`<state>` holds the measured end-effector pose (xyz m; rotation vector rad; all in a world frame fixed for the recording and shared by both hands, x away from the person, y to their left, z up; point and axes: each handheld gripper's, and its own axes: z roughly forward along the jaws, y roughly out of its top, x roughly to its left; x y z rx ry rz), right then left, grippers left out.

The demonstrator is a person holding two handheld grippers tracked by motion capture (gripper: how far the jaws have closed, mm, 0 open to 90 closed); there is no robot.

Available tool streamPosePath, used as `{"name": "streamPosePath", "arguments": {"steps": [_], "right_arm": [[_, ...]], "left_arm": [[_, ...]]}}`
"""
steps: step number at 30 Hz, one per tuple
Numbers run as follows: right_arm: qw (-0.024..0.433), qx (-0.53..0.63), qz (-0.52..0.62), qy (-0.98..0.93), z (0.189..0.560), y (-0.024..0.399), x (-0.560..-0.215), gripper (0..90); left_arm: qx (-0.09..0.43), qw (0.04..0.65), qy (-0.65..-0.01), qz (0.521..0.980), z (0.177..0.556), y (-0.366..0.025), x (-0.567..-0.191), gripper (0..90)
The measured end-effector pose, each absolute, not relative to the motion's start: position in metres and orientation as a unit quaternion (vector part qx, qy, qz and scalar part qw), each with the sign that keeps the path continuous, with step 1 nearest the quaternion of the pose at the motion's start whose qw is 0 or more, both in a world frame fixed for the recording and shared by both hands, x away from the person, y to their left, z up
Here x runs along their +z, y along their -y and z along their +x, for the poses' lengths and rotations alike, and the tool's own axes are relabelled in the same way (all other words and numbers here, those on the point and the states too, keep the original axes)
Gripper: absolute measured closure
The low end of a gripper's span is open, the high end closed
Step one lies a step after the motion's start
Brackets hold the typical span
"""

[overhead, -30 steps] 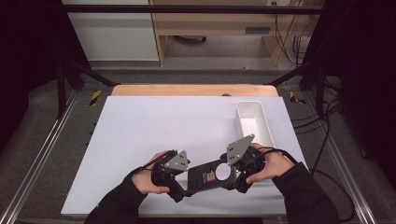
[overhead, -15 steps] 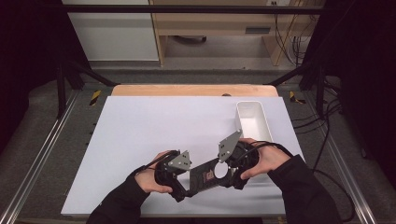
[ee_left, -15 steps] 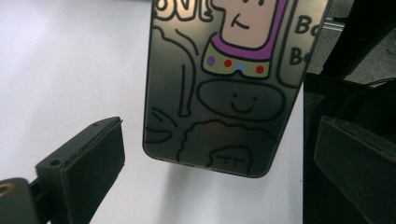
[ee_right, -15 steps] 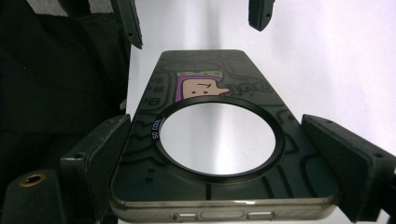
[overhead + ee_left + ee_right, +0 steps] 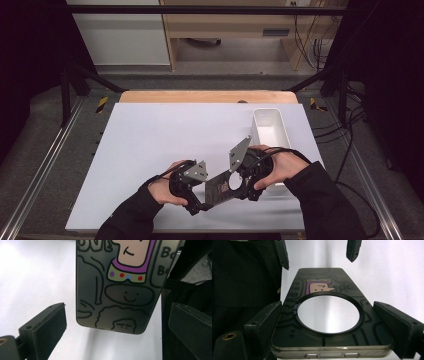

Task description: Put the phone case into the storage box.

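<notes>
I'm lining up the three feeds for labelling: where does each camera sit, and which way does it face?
High view: above the person's side, looking forward and down on the white table; forearms, hands and both claws show, left claw, right claw, plus the white bin.
Left gripper view: rides the left claw, looking along its spread jaws at the phone case.
Right gripper view: rides the right claw, its jaws flanking the case's ring.
Shared: all show the case.
</notes>
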<state>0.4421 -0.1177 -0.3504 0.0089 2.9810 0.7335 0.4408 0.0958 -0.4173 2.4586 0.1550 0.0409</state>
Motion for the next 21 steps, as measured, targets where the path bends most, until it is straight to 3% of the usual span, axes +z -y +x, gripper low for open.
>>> {"name": "streamPosePath", "arguments": {"steps": [21], "right_arm": [[0.042, 0.19, -0.009, -0.981, 0.442, 0.096, -0.341, 12.1]], "left_arm": [[0.01, 0.304, -0.049, 0.951, 0.446, -0.077, -0.42, 1.2]]}}
